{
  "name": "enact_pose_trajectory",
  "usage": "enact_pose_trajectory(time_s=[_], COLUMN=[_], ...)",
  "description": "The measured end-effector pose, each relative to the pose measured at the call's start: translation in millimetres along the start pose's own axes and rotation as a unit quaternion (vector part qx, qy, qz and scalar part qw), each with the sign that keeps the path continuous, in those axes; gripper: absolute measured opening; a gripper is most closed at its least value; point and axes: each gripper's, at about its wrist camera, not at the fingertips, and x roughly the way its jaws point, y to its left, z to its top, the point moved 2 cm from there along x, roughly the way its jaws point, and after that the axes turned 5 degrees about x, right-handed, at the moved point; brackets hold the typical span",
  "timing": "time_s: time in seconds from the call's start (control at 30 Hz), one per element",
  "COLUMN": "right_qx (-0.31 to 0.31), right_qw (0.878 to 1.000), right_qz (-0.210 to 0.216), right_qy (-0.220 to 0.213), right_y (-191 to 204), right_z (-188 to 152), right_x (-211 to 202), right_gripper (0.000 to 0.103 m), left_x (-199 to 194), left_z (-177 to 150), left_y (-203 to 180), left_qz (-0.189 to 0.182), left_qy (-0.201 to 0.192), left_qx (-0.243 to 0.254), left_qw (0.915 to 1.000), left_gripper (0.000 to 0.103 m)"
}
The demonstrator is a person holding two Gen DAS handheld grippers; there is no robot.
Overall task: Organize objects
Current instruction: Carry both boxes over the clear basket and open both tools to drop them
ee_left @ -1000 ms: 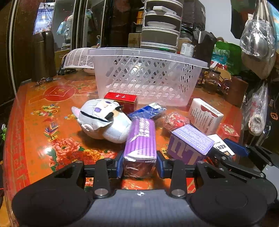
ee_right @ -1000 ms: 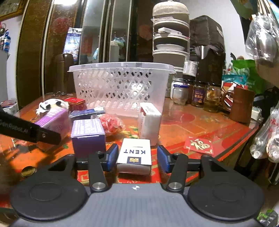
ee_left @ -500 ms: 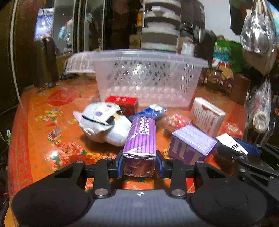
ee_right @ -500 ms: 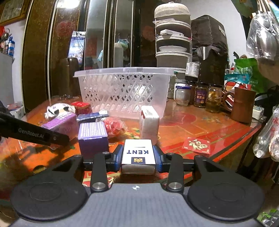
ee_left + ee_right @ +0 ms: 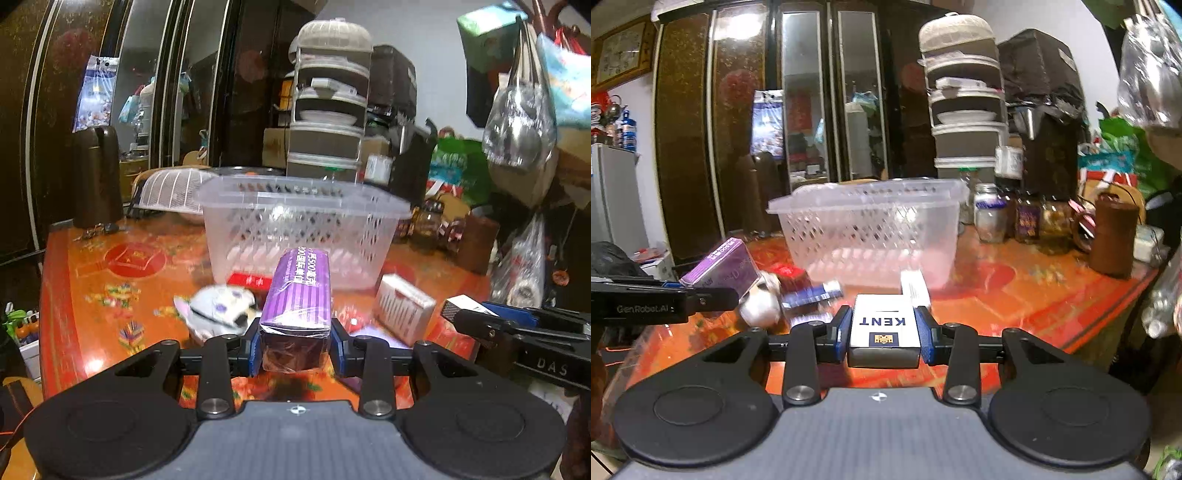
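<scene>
My left gripper [image 5: 295, 345] is shut on a long purple box [image 5: 297, 295] and holds it above the table, in front of the clear plastic basket [image 5: 303, 225]. My right gripper [image 5: 884, 334] is shut on a white KENT pack [image 5: 884, 326], also lifted, short of the basket [image 5: 871, 236]. The left gripper with the purple box [image 5: 720, 267] shows at the left of the right wrist view. On the table lie a white plush toy [image 5: 221, 308], a red box [image 5: 249, 280], a white box [image 5: 404, 308] and a blue packet [image 5: 812, 291].
The table [image 5: 122, 280] is red with flower patterns. Behind the basket stand a white mesh cover [image 5: 171, 192], a stacked food container [image 5: 328, 110], jars [image 5: 1027, 221] and a brown mug [image 5: 1115, 236]. Plastic bags [image 5: 521, 122] hang at the right.
Both grippers have risen off the table with their loads and moved toward the basket. The right gripper closed on the KENT pack during the last second.
</scene>
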Motion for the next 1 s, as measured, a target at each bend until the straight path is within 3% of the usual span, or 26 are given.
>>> enact_pose_trajectory(time_s=[0.2, 0.43, 0.7, 1.0], right_qx=[-0.023, -0.019, -0.015, -0.005], right_qw=[1.0, 1.0, 0.998, 0.991], right_qz=[-0.001, 0.002, -0.015, -0.032], right_qy=[-0.01, 0.009, 0.052, 0.127], right_y=[7, 9, -2, -17], right_z=[50, 110, 158, 152], right_x=[18, 74, 158, 218], right_gripper=[0.04, 0.04, 0.041, 0.041], left_x=[-4, 23, 109, 191], left_z=[36, 99, 168, 164], left_y=[16, 27, 48, 49], left_qz=[-0.026, -0.018, -0.028, -0.015], left_qy=[-0.016, -0.013, 0.05, 0.13], left_qx=[0.002, 0.031, 0.01, 0.003], left_qw=[0.9995, 0.9993, 0.9983, 0.9914], left_gripper=[0.039, 0.039, 0.039, 0.039])
